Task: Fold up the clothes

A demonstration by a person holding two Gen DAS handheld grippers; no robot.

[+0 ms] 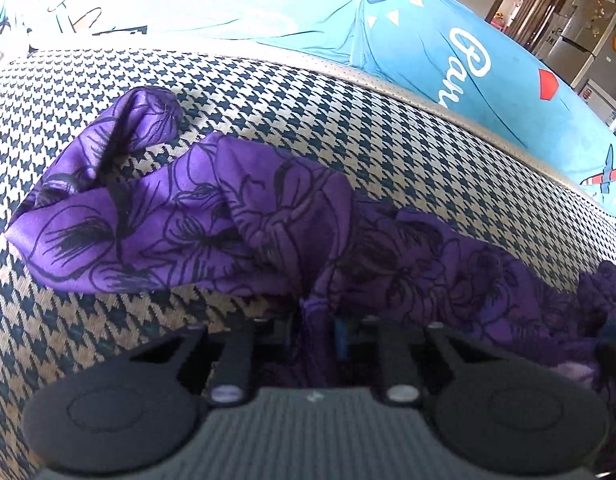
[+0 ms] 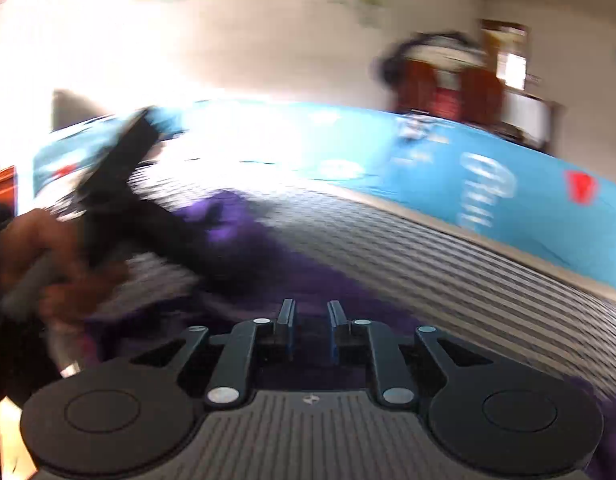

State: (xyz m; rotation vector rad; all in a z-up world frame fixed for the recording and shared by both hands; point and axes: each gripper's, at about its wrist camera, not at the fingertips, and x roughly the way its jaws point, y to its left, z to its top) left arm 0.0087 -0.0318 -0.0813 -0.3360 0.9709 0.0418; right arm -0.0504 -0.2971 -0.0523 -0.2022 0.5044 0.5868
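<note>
Purple floral garment (image 1: 235,224) lies crumpled in a long bunch across the houndstooth cushion (image 1: 87,92), running from the left side toward the lower right corner in the left wrist view. Nearest the camera, the left gripper (image 1: 318,320) is clamped on a gathered fold of the purple cloth: the fabric is pinched between the two jaws, which stand almost together, and the fold trails down behind the pads toward the gripper body. More purple cloth bunches at the right edge of that view. Beyond the garment, bare houndstooth, then a pale piped edge of the cushion, then a blue printed sheet (image 1: 468,80) with white script and a red shape. Farthest back, a doorway and a fridge (image 1: 580,36) at upper right.

Right wrist view is heavily motion-blurred. The right gripper (image 2: 311,316) has its jaws close but with a narrow gap showing; nothing is seen between the blue-edged pads, and no cloth is pinched there. Purple garment (image 2: 243,232) lies below and ahead of it on the cushion. At left, a hand (image 2: 39,256) holds the other gripper's handle, its black body angled down onto the purple cloth. Behind, the blue sheet again, then a white wall, blurred.
</note>
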